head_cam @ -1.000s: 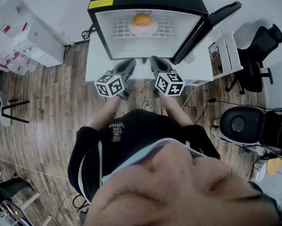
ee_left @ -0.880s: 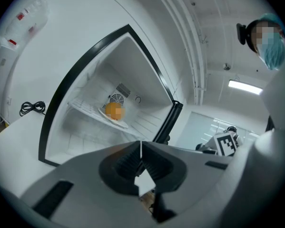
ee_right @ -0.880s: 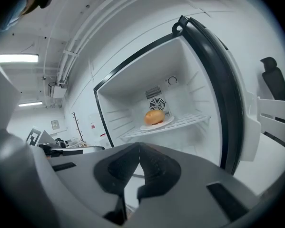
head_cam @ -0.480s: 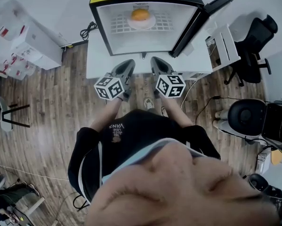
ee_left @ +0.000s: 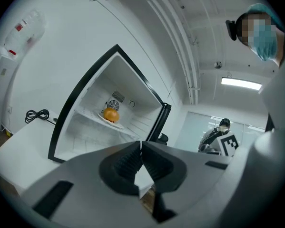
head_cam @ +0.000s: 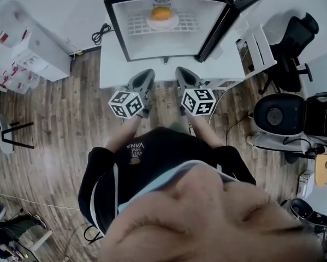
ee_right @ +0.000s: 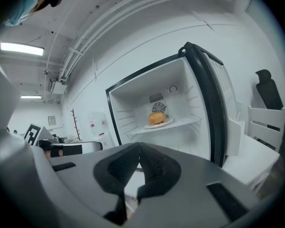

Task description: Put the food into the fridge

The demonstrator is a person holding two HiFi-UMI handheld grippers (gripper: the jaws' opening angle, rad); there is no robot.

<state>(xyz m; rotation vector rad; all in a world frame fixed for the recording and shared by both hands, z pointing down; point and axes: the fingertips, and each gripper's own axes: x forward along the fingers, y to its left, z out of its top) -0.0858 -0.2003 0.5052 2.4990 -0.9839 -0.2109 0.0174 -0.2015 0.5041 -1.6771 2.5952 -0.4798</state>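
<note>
Wooden floor (head_cam: 59, 124) flanks fridge (head_cam: 168, 42) overhead — gripper views add ceiling lights (ee_left: 241, 83).

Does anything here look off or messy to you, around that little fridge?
Nothing much stands out. The fridge has its door wide open, with a round orange food sitting neatly on a white plate inside; no spill shows. The left claw and the right claw are shut and empty.

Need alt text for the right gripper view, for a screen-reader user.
An open mini fridge holds a round orange food item on a white plate on its shelf, door swung out to the right. In the foreground, the right tongs are shut with nothing between them.
</note>
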